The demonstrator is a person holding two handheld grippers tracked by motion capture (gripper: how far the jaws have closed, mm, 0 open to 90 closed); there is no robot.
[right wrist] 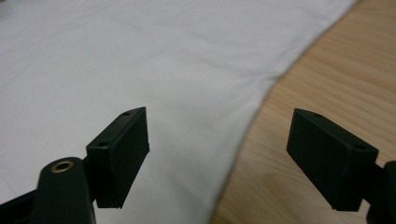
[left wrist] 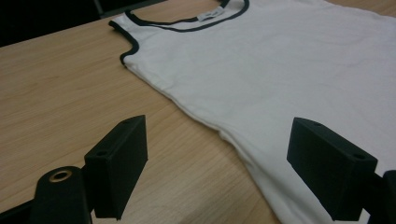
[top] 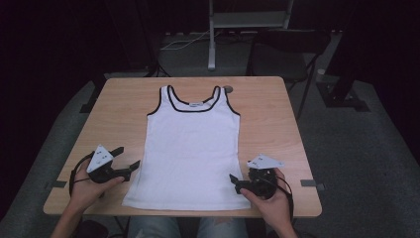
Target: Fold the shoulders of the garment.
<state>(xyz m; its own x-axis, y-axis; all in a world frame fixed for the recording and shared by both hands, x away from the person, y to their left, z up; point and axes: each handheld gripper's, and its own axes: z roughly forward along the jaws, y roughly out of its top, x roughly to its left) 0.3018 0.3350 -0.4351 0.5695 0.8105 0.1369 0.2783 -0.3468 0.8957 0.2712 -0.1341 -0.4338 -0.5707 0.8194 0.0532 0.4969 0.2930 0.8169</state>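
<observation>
Your 2 grippers, left gripper (top: 128, 159) and right gripper (top: 235, 182), gape beside the white tank top (top: 190, 148) at centre frame; probably pinch its side hems next.

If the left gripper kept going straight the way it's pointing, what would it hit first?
Most likely the side edge of the white tank top. The left gripper is open and straddles that edge, with bare table under one of its fingers. Its height above the table is unclear.

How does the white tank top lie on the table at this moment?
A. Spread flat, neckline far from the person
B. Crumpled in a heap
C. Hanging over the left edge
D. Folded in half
A: the white tank top lies spread flat on the table, its dark-trimmed neckline at the far end.
</observation>
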